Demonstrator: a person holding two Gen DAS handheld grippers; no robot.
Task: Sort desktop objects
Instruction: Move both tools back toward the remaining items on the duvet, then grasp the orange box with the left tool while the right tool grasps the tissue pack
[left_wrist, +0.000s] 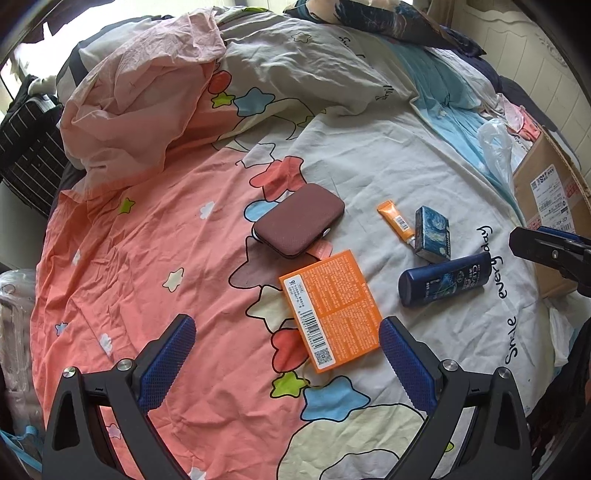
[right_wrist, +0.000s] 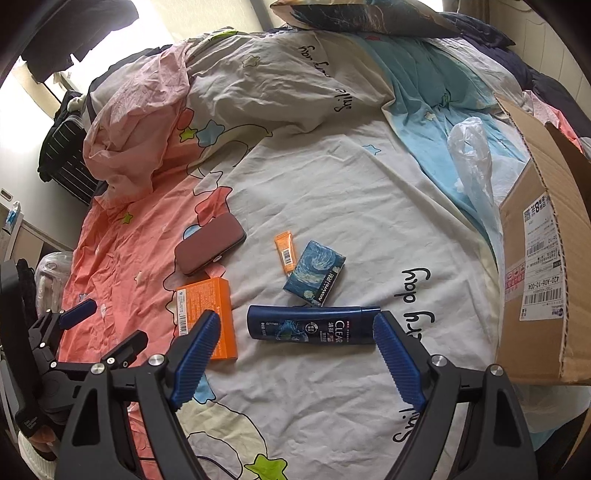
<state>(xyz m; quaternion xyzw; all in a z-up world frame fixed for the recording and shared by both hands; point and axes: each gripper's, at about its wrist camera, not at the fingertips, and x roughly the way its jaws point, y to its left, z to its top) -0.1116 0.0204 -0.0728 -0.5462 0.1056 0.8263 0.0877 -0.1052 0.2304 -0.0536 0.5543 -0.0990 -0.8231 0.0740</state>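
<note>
Several items lie on a patterned bed sheet. A flat orange box (left_wrist: 330, 308) (right_wrist: 208, 319) lies just ahead of my open left gripper (left_wrist: 286, 341), between its finger lines but apart from the pads. A maroon case (left_wrist: 298, 219) (right_wrist: 209, 243) sits beyond it. A dark blue shampoo bottle (right_wrist: 314, 325) (left_wrist: 443, 279) lies on its side directly between the open fingers of my right gripper (right_wrist: 295, 332), untouched. A blue starry packet (right_wrist: 316, 273) (left_wrist: 432, 233) and a small orange tube (right_wrist: 285, 252) (left_wrist: 396, 220) lie just behind the bottle.
An open cardboard box (right_wrist: 535, 266) (left_wrist: 550, 206) stands at the right edge of the bed, with a clear plastic bag (right_wrist: 471, 155) beside it. A crumpled pink blanket (left_wrist: 140, 99) is heaped at the back left. Pillows lie at the far end.
</note>
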